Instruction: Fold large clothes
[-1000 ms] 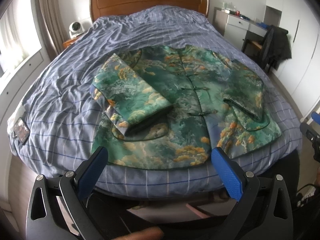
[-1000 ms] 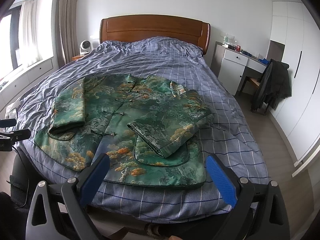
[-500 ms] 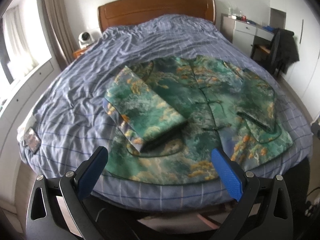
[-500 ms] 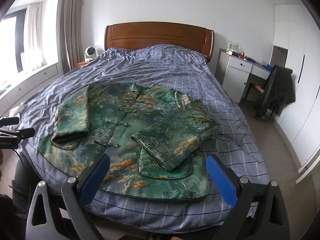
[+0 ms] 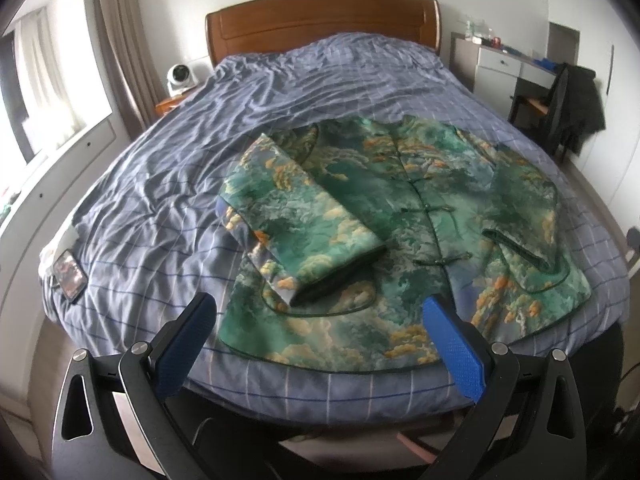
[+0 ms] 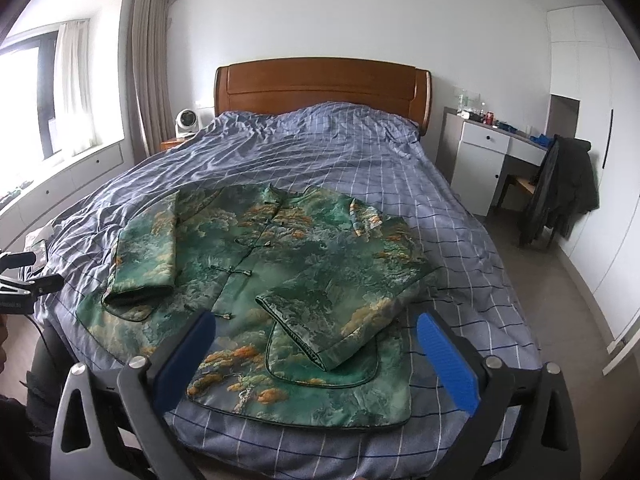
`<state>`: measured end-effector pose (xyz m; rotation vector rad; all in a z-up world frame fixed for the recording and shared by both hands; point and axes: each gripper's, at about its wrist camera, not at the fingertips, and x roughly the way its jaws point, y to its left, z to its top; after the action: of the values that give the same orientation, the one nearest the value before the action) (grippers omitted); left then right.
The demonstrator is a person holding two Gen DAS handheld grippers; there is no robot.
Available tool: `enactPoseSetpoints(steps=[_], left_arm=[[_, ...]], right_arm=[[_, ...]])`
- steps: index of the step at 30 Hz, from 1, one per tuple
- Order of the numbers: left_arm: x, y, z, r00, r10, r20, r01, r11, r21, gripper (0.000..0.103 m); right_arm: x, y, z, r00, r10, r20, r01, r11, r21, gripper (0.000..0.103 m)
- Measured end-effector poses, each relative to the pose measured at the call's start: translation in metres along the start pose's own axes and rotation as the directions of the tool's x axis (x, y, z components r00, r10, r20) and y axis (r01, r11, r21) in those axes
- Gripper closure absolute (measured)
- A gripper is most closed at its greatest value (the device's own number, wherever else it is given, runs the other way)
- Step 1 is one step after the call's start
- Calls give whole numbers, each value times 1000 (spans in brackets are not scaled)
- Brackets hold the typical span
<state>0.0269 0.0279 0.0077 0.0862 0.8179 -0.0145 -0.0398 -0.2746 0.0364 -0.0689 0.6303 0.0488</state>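
Presently: brocade jacket [image 5: 404, 232] lying on bed [image 5: 168, 184], looking thick, stiffish, slippery; hem corners offering hold; left gripper [image 5: 320, 334], right gripper [image 6: 316, 354] gaping wide, holding nothing.

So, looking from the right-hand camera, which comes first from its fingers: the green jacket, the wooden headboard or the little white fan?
1. Green jacket, on the bed just ahead of the right gripper.
2. White fan, far left beside the bed.
3. Wooden headboard, at the far end; nearly level with the fan.
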Motion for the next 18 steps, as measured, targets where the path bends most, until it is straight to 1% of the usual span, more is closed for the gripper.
enactPoseSetpoints(steps=[3, 6, 10, 13, 18], left_arm=[[0, 0, 0, 1000, -3, -4, 3, 1000, 3, 0], [2, -2, -2, 1000, -3, -12, 3, 1000, 8, 0], [2, -3, -3, 1000, -2, -12, 3, 1000, 9, 0], [3, -4, -3, 1000, -3, -16, 3, 1000, 7, 0], [6, -6, -5, 1000, -9, -29, 9, 1000, 2, 0]], right_arm=[[11, 5, -4, 999, 27, -47, -28, 999, -26, 0], [18, 11, -9, 994, 64, -90, -66, 997, -28, 0], [18, 13, -13, 994, 80, -78, -80, 997, -6, 0], [17, 12, -12, 995, 69, -73, -70, 998, -5, 0], [21, 12, -13, 994, 62, -89, -63, 998, -14, 0]])
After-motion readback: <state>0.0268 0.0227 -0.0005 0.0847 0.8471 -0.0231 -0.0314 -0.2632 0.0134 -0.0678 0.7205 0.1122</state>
